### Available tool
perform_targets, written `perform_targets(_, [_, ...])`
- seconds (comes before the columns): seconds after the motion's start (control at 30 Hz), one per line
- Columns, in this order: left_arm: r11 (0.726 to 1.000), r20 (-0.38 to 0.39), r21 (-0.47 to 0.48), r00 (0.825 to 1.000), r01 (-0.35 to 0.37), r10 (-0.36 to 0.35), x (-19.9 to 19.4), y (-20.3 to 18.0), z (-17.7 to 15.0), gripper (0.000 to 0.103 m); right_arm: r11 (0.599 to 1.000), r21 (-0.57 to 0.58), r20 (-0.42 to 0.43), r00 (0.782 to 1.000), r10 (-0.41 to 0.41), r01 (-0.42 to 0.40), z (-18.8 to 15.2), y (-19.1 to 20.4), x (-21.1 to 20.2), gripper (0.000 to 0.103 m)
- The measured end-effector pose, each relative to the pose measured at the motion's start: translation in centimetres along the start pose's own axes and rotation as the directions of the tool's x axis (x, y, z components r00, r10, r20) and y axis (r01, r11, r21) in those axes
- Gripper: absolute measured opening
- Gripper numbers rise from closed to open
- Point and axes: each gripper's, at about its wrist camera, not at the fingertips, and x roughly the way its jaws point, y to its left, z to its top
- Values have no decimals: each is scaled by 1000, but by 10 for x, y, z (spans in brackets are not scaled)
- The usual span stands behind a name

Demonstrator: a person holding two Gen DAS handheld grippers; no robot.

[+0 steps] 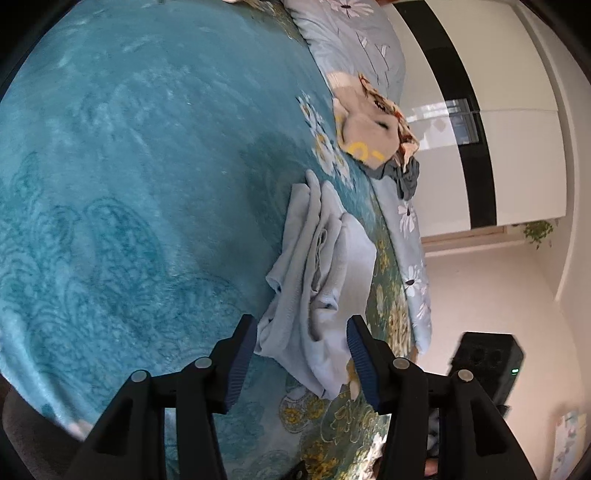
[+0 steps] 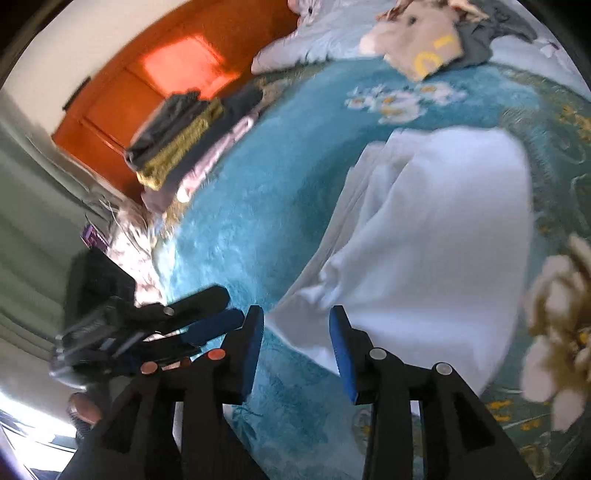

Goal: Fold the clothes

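- Left hand-held gripper (image 1: 301, 360): spread wide, pinching nothing, poised over garment's near end.
- Pale blue garment (image 1: 319, 266): lay bunched on teal bedspread (image 1: 129, 184), long axis running away from fingers.
- Right hand-held gripper (image 2: 295, 349): spread too, empty, at garment's near edge.

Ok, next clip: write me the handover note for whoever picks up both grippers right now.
Left gripper: open, empty, just over the near end of the light blue garment.
Right gripper: open, empty, at the same garment's near edge.
The garment lies loosely folded on the teal blanket.
Done: a stack of folded clothes sits at the far edge.
Left: finish the blue garment, then the unfolded heap by the floral quilt.
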Motion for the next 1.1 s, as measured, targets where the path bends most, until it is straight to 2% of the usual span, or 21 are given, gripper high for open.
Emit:
perform_targets(0.07, [999, -17, 31, 1000, -22, 22, 11, -10, -1, 56, 999, 24, 31, 999, -29, 28, 11, -11, -11, 38])
perform_targets(0.17, [991, -34, 91, 994, -99, 103, 33, -21, -5, 56, 989, 79, 45, 991, -126, 122, 44, -27, -13, 38])
perform_targets(0.3, [975, -26, 141, 983, -174, 180, 47, -26, -15, 54, 957, 164, -1, 970, -244, 241, 91, -43, 10, 38])
perform_targets(0.37, [963, -23, 151, 973, -222, 228, 52, -24, -18, 47, 944, 177, -37, 961, -275, 277, 107, -48, 25, 38])
perform_targets(0.4, [960, -28, 150, 969, -237, 244, 54, -22, -20, 36, 938, 179, -56, 955, -292, 297, 115, -50, 32, 38])
perform_targets(0.43, [958, -33, 144, 967, -247, 254, 55, -20, -21, 32, 931, 178, -74, 948, -309, 318, 120, -51, 39, 38])
perform_targets(0.6, [959, -37, 138, 966, -247, 254, 55, -15, -26, 27, 896, 129, -149, 901, -407, 426, 125, -54, 67, 38])
perform_targets(0.8, [965, -37, 143, 973, -221, 228, 51, -13, -29, 23, 838, 59, -230, 824, -518, 543, 130, -56, 100, 38])
perform_targets(0.83, [966, -38, 141, 974, -217, 224, 50, -12, -29, 23, 830, 51, -235, 814, -531, 556, 130, -57, 103, 30])
perform_targets(0.87, [968, -41, 139, 975, -209, 217, 49, -11, -30, 23, 828, 53, -228, 815, -534, 558, 129, -59, 101, 18])
perform_targets(0.93, [971, -47, 136, 978, -198, 206, 48, -10, -29, 23, 830, 68, -217, 821, -529, 553, 127, -63, 96, 11])
perform_targets(1.03, [975, -52, 128, 981, -182, 189, 46, -9, -30, 23, 868, 171, -187, 880, -436, 466, 127, -75, 81, 6])
perform_targets(1.1, [978, -53, 120, 982, -172, 179, 45, -8, -30, 23, 896, 214, -127, 921, -370, 389, 128, -74, 64, 4])
